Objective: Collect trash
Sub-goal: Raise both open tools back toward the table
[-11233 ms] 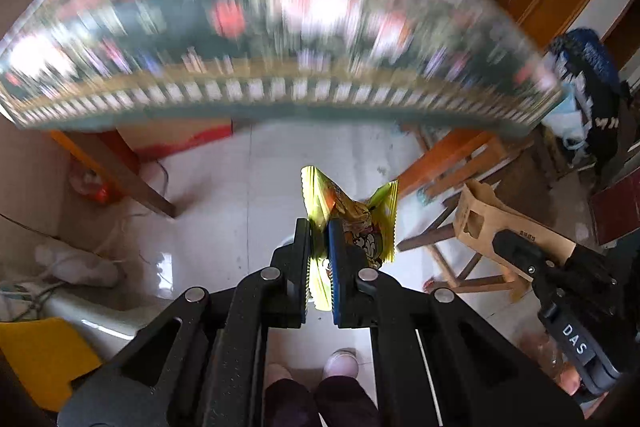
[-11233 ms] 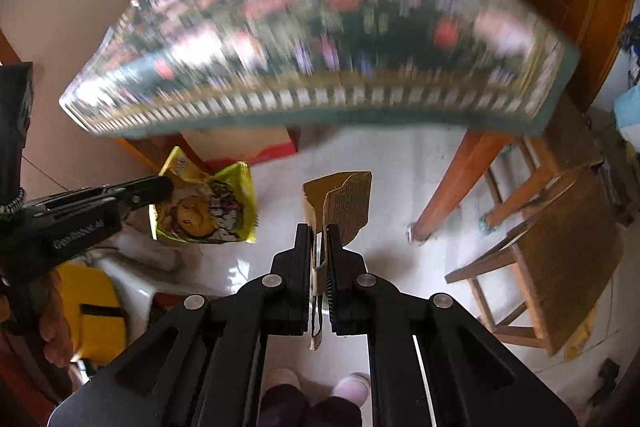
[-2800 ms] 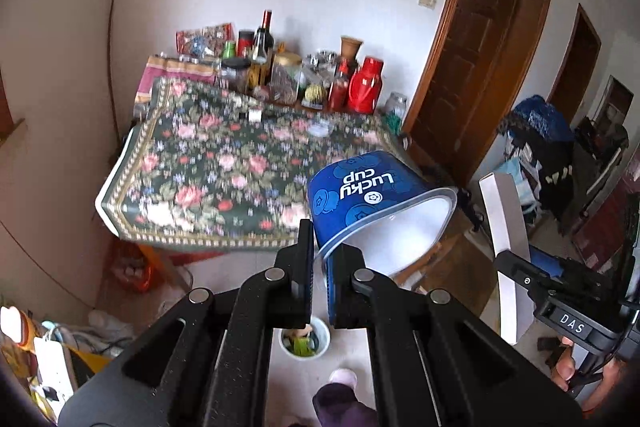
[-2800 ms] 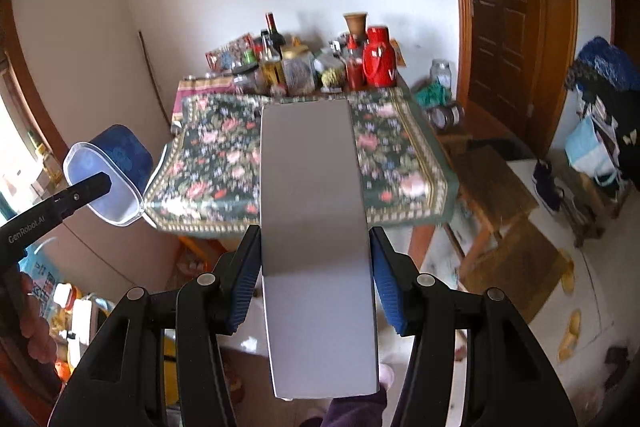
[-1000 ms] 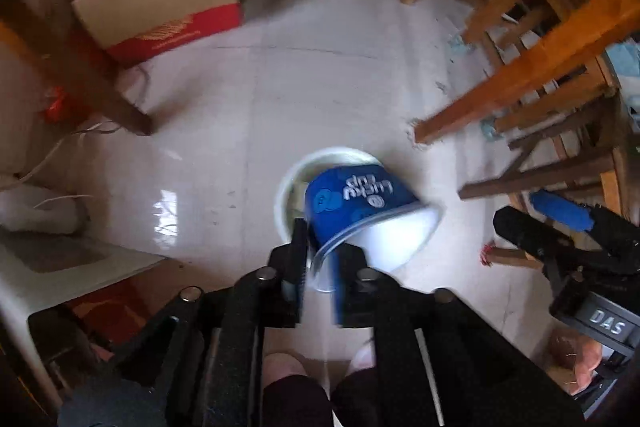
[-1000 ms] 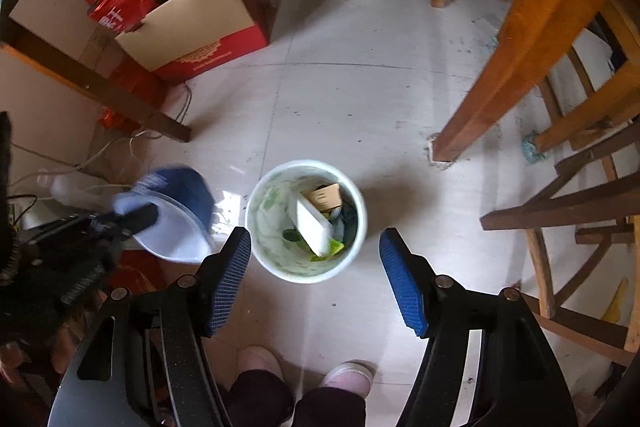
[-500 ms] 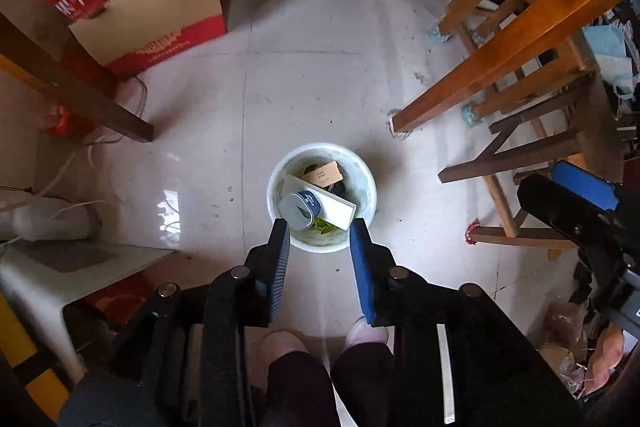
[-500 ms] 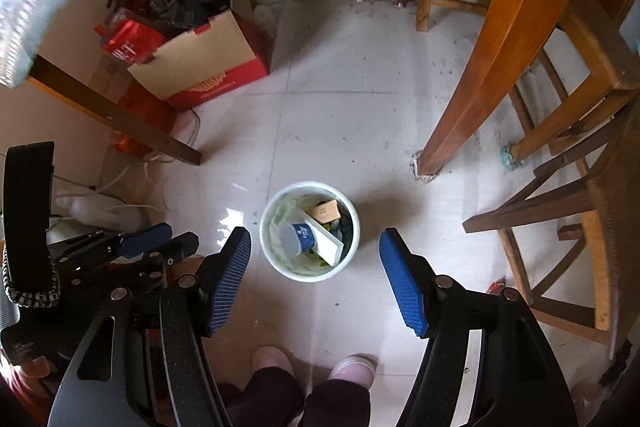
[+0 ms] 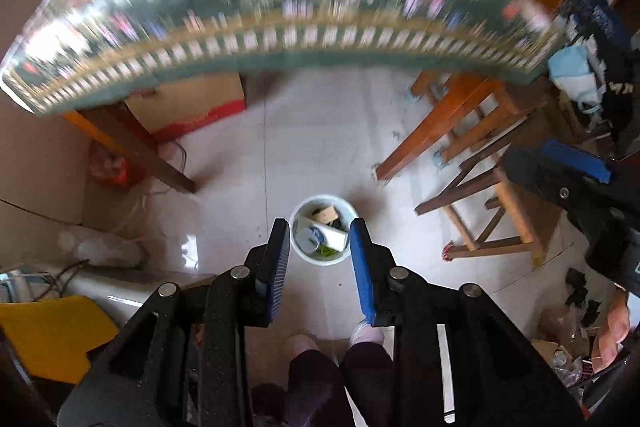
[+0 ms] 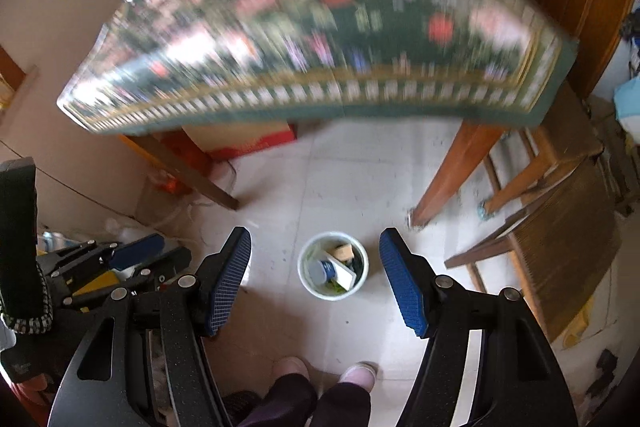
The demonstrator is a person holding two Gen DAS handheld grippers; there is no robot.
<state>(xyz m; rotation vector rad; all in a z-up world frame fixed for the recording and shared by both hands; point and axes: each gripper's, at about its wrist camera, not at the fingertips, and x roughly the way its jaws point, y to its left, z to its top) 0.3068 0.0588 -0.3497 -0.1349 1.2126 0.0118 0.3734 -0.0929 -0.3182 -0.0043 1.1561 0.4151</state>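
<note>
White round plastic bin (image 9: 322,259), cluttered

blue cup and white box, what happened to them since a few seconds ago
Both were let go. The left gripper dropped the blue cup into the white bin, and the right gripper dropped the white box there too. Both grippers' jaws now stand open with nothing between them, and they have lifted well above the bin. The bin stayed on the floor by the table leg.
</note>
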